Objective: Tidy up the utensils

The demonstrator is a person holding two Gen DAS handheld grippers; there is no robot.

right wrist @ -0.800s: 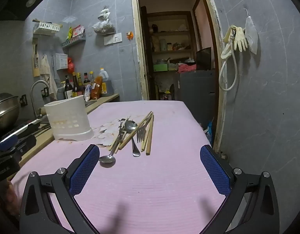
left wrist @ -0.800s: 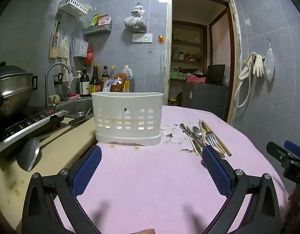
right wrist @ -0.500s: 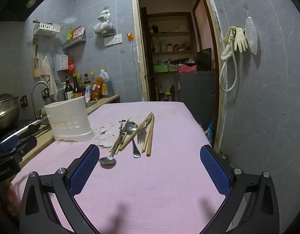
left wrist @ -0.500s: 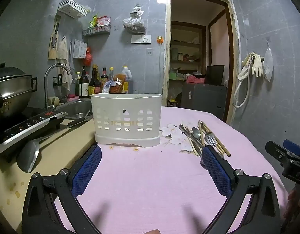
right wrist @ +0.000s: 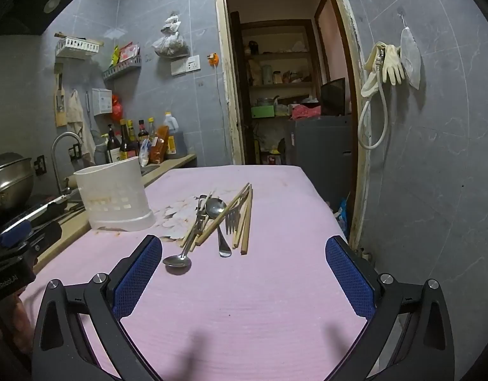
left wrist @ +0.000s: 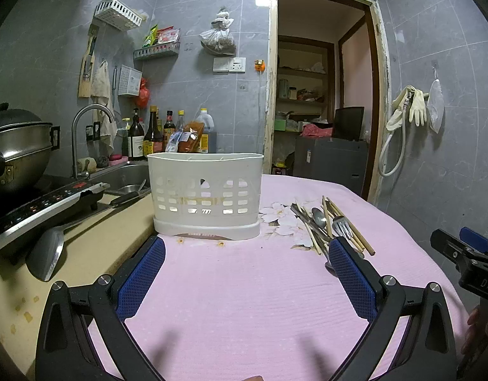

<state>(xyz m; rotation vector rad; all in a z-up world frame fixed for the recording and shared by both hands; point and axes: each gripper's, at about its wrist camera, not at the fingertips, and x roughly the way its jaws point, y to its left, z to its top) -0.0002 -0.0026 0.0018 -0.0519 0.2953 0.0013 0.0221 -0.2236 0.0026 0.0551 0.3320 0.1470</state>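
Right tool before lengthwise chopsticks

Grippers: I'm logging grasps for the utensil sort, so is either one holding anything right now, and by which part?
Nothing is held. The left gripper and right gripper are both open and empty; the utensils lie untouched on the pink cloth.

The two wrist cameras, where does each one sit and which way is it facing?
Left wrist: on the left gripper, aimed slightly down at the white caddy; own open fingers frame it, right gripper at the edge.
Right wrist: on the right gripper, aimed slightly down at the utensil pile; own open fingers show, left gripper at the edge.
Shared: caddy, pile, pink tablecloth, doorway.
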